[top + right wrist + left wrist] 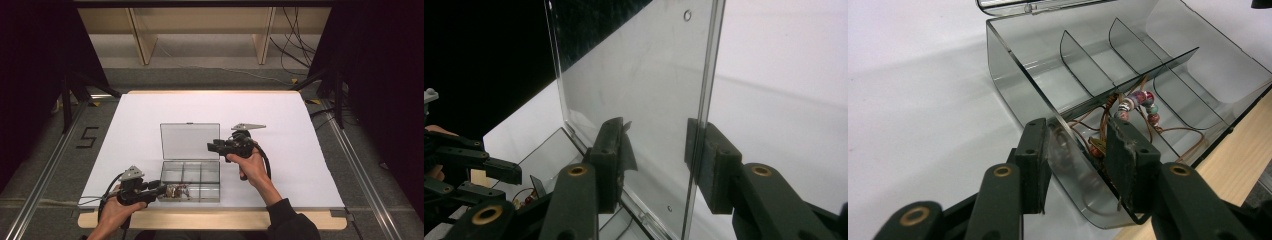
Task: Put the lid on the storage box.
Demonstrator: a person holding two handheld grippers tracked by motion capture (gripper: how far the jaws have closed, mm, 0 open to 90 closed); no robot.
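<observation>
A clear smoky plastic compartment box [210,172] stands near the table's front edge, with its lid [190,140] raised upright behind it. A beaded cord bracelet [176,191] lies in the front left compartment, its beads [1140,102] and brown cord showing through the wall. My left gripper [161,189] is shut on the box's front left corner [1013,85]; one pad [1034,160] is outside the wall and the other [1122,160] is inside. My right gripper [212,146] straddles the lid's right edge [639,75], with both pads against it.
The white table top [280,115] stretches around the box on all sides. A wooden strip [210,219] runs along the front edge. In the right gripper view, the left gripper [479,165] sits low at the far left. Shelves and cables lie beyond the table.
</observation>
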